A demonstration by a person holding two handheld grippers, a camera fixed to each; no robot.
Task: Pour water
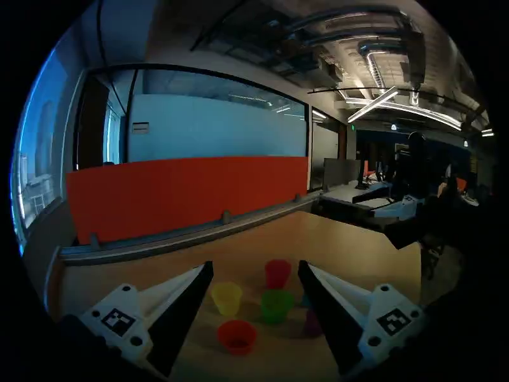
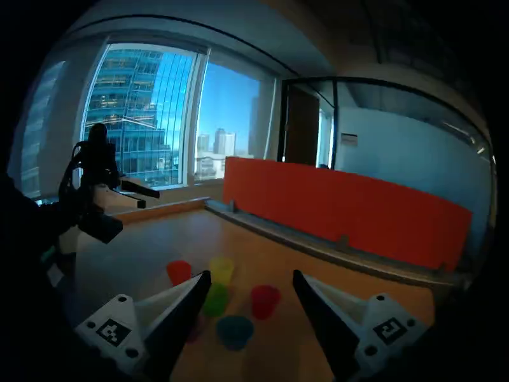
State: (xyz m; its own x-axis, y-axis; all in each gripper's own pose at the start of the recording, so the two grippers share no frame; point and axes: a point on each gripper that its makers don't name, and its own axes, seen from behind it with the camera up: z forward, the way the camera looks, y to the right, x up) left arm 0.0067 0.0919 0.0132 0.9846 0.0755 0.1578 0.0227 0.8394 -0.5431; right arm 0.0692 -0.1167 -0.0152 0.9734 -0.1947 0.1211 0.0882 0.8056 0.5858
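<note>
Left tongs (image 1: pixel 254 267) are spread wide w/ nothing btwn the fingers, held over a light wooden tabletop (image 1: pixel 356 251). A cluster of small plastic cups stands upright on it, just past the fingertips. In the left gripper view the translucent green plastic cup (image 1: pixel 276 304) sits mid-cluster. The small yellow plastic cup (image 1: pixel 227 298) is to its left and the pinkish-red plastic cup (image 1: pixel 278 272) is behind it, farthest off. The orange-red plastic cup (image 1: pixel 237 336) is nearest the camera. The purple plastic cup (image 1: pixel 311 322) is partly hidden behind the right-hand finger.

Right tongs (image 2: pixel 250 274) are also wide open and hold nothing, over the same tabletop. In the right gripper view the cups sit btwn and beyond the fingers. The round blue plastic cup (image 2: pixel 234 331) is nearest, w/ green above it and pinkish-red to the right. Yellow and orange-red are at the back, and purple is half behind the left-hand finger.

Cups are near each other, and most stand apart. Can't tell if any holds water.

A long orange partition panel (image 1: pixel 191 191) runs along the far edge of the tabletop. Tall windows (image 2: pixel 146 114) show city towers and blue sky.
</note>
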